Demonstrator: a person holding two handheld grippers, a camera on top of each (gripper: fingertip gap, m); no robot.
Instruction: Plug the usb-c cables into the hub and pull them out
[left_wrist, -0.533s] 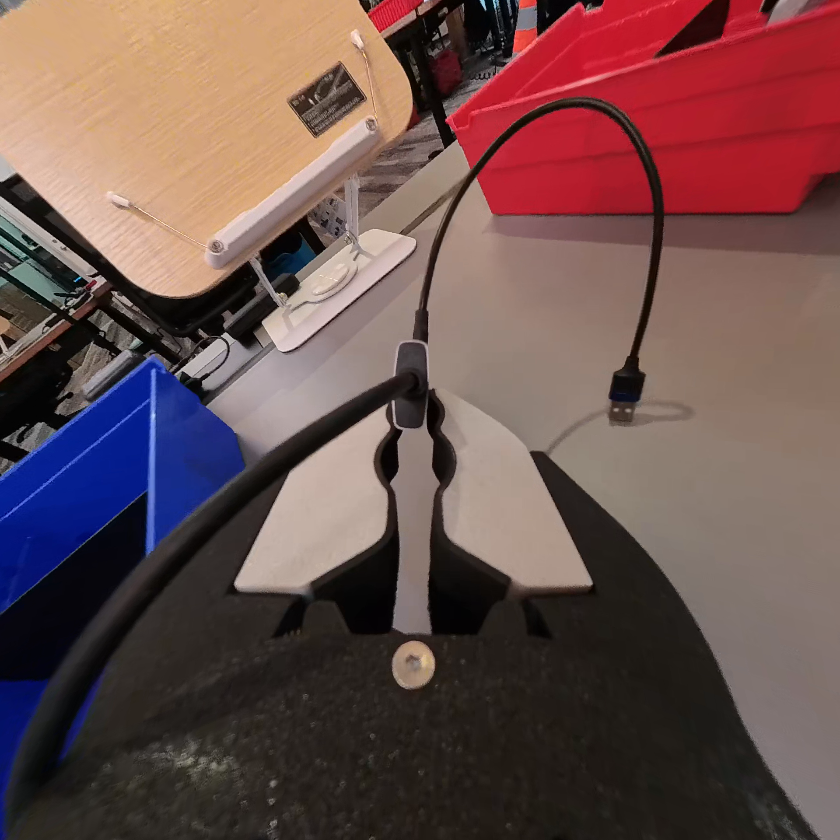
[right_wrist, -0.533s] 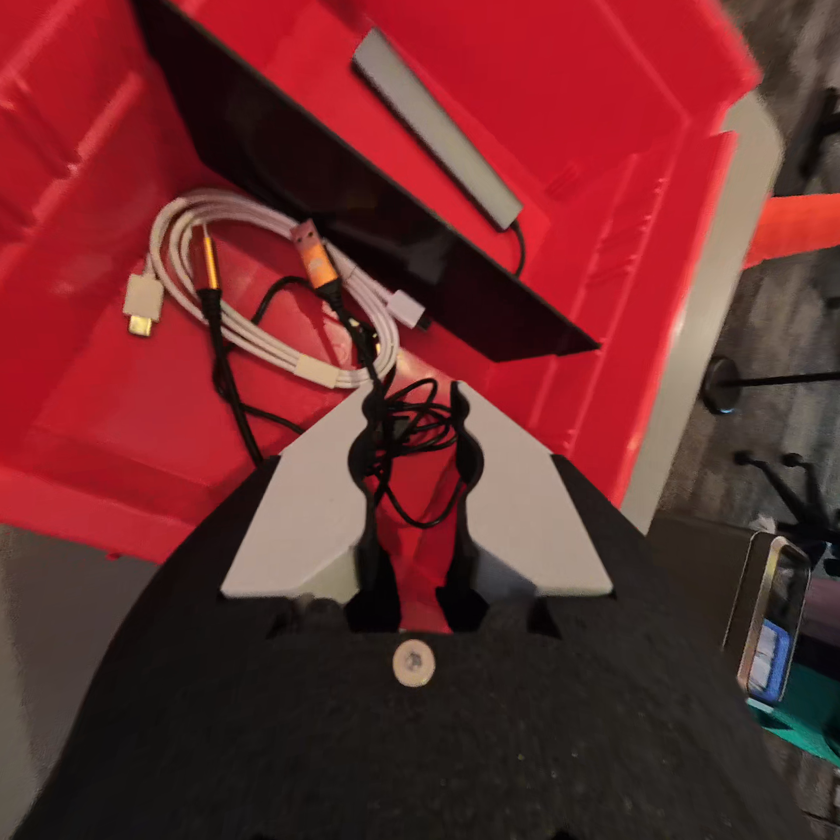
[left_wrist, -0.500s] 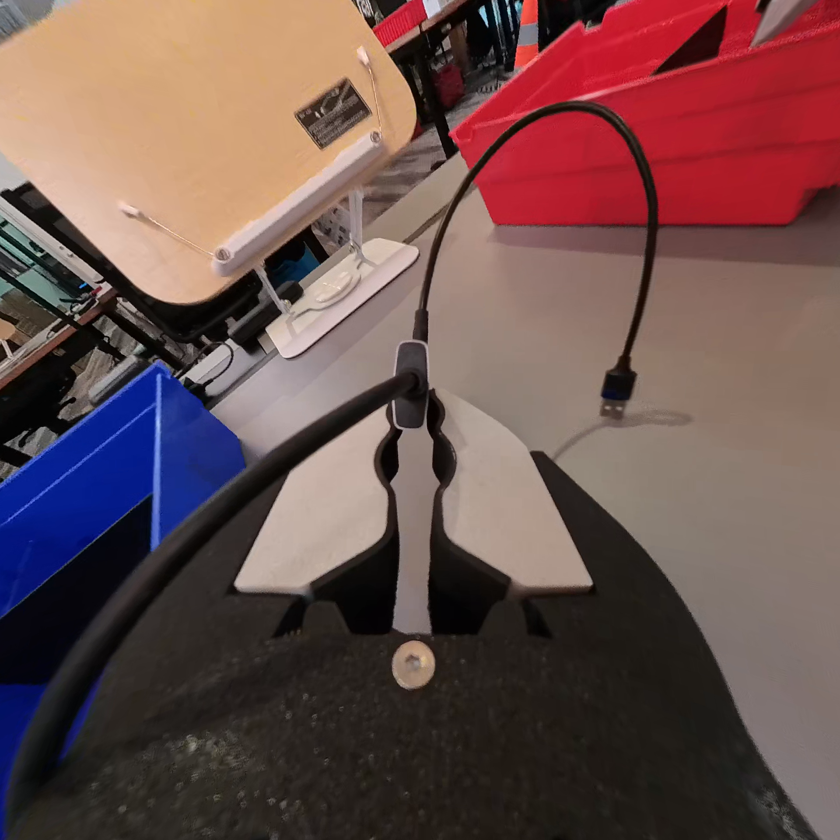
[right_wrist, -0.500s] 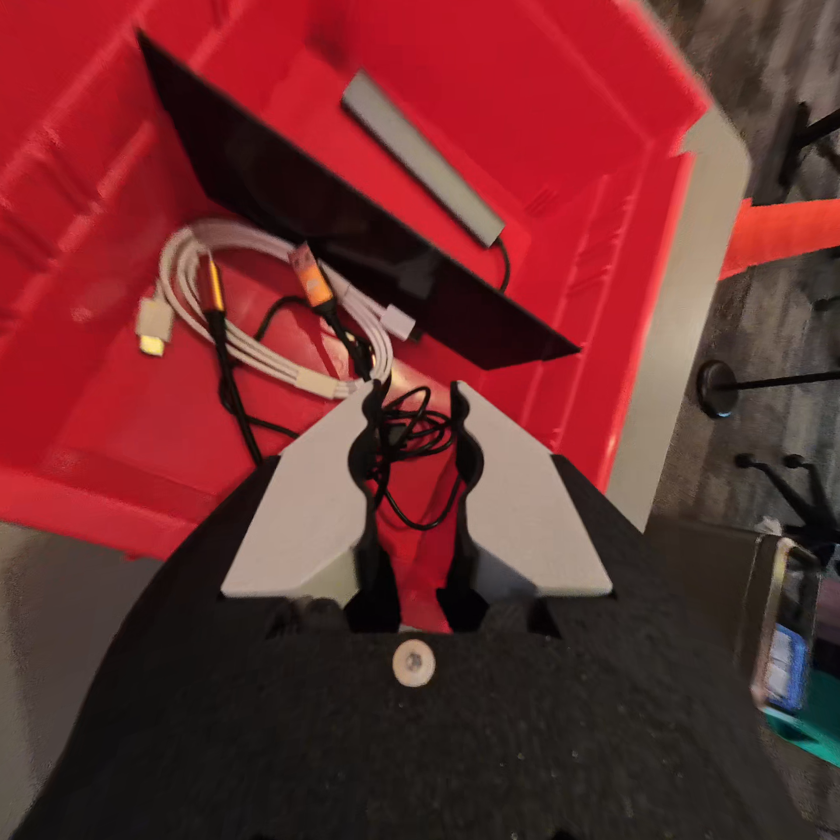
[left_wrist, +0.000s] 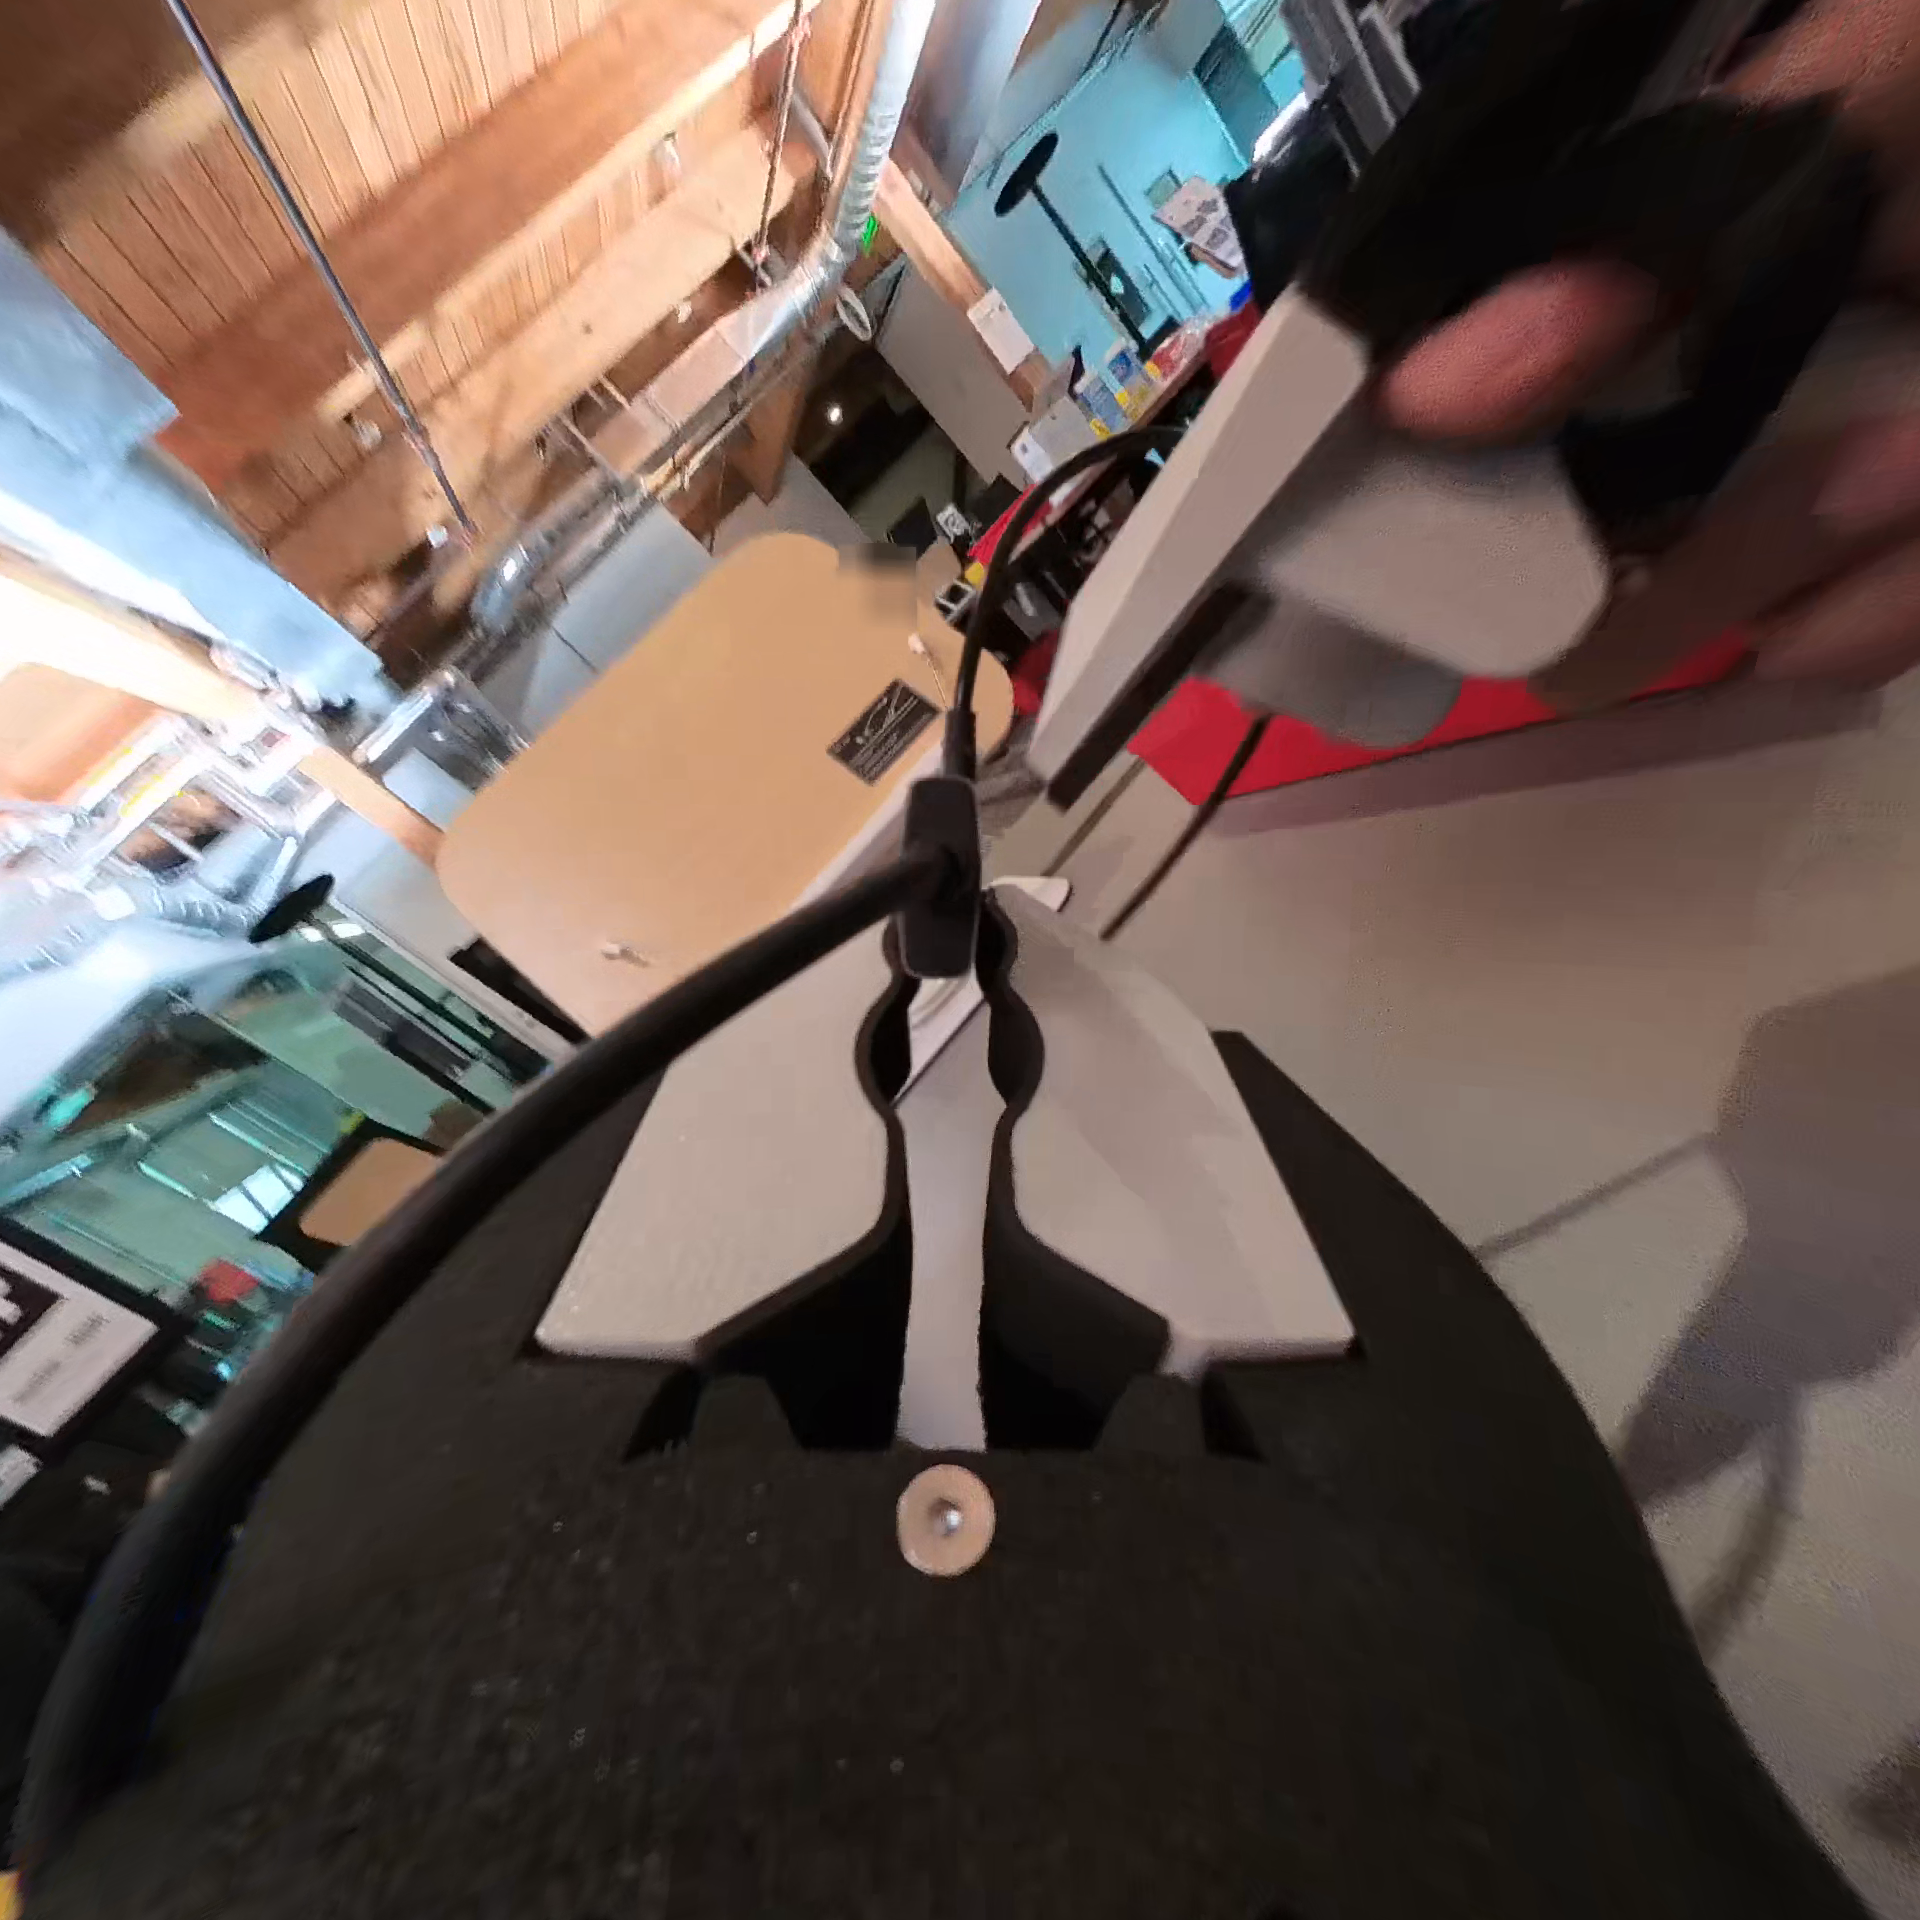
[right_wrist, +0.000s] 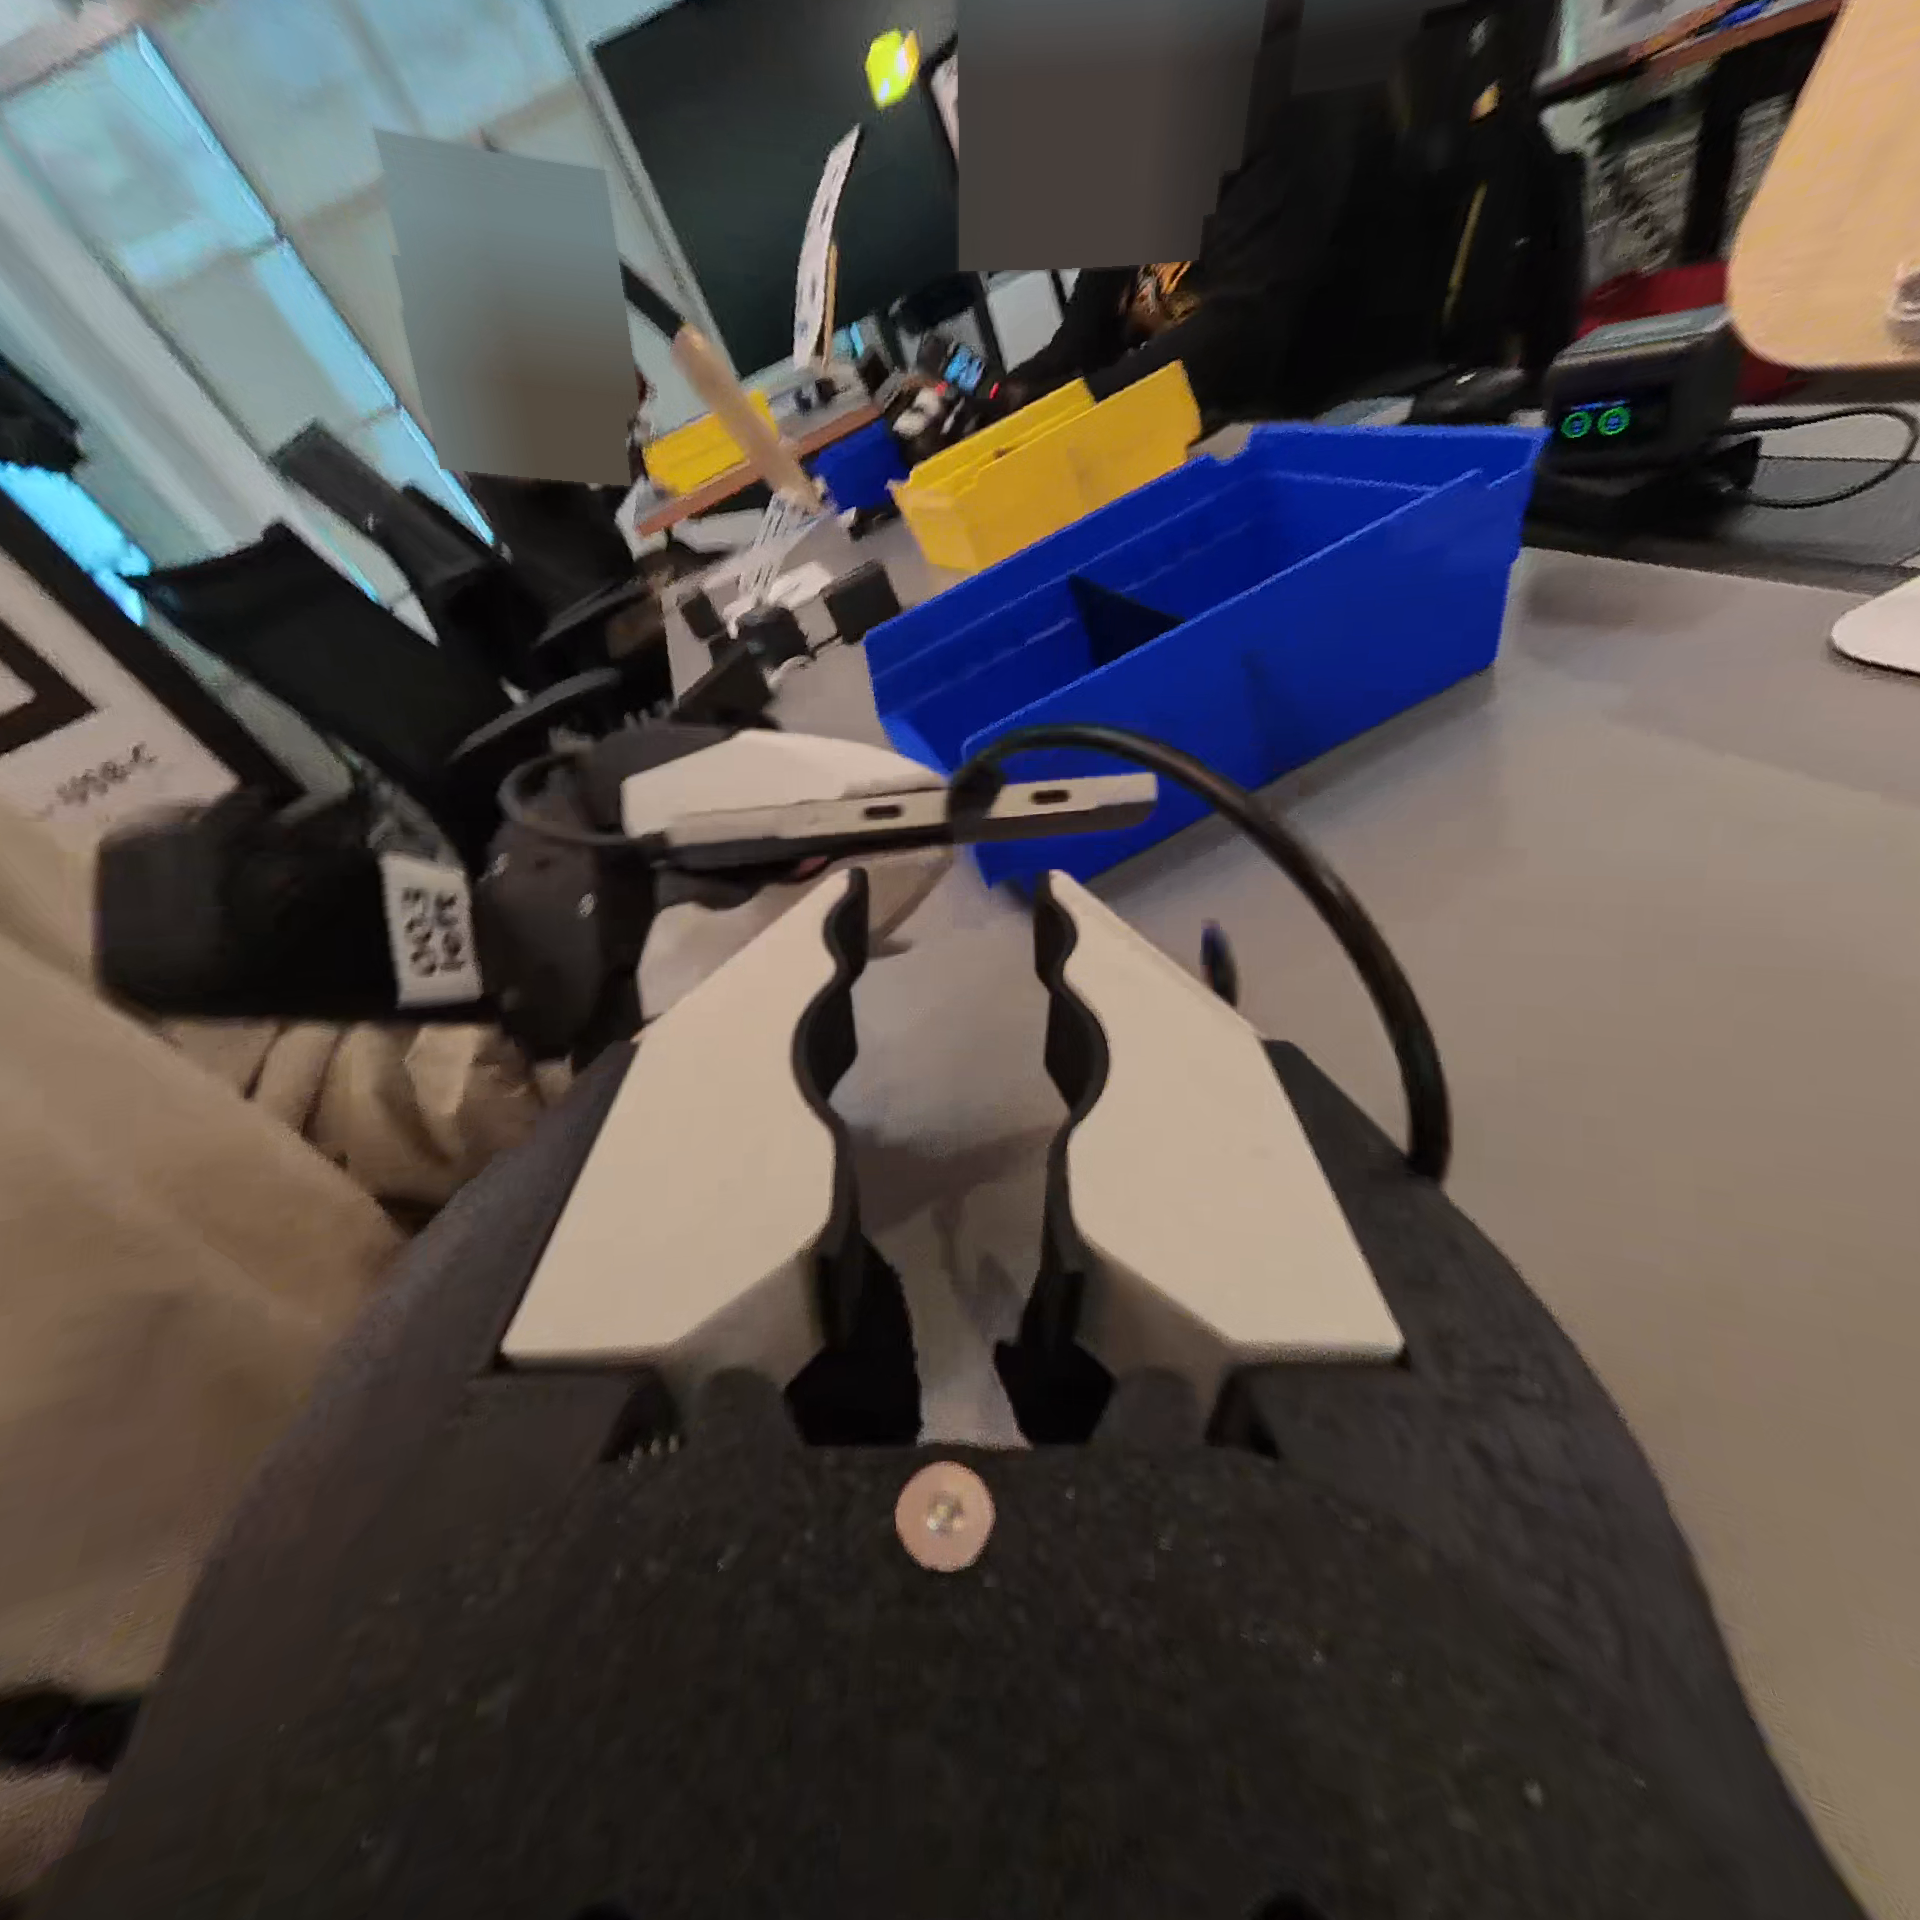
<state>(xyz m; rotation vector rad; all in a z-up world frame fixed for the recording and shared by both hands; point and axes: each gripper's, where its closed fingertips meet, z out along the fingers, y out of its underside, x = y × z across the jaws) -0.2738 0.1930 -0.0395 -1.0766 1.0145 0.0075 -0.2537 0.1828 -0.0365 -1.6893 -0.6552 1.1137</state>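
Note:
My left gripper (left_wrist: 940, 935) is shut on the slim grey hub (left_wrist: 940, 862), seen edge-on at its fingertips and held above the table. A thin black cable (left_wrist: 982, 582) is plugged into the hub and arcs away; a thicker black cable (left_wrist: 520, 1122) runs back past the camera. In the right wrist view the hub (right_wrist: 1081, 802) lies level in the left gripper (right_wrist: 748, 821), with oval ports facing me. The plugged cable (right_wrist: 1351, 935) loops right to a blue-tipped plug (right_wrist: 1216, 956). My right gripper (right_wrist: 945, 894) is open and empty just short of the hub; it also shows in the left wrist view (left_wrist: 1132, 707), held by a hand (left_wrist: 1507, 343).
A blue bin (right_wrist: 1247, 623) stands behind the hub, with a yellow bin (right_wrist: 1039, 468) beyond it. A wooden book stand (left_wrist: 707, 748) and a red bin (left_wrist: 1299, 738) are at the table's far side. A beige sleeve (right_wrist: 156, 1247) fills the left. The grey table (right_wrist: 1662, 1039) spreads right. My two grippers' fingertips are within a few centimetres of each other.
My right gripper has left the red bin with its cables and swung round to face the hub, still open. My left gripper has tilted up with the hub in it.

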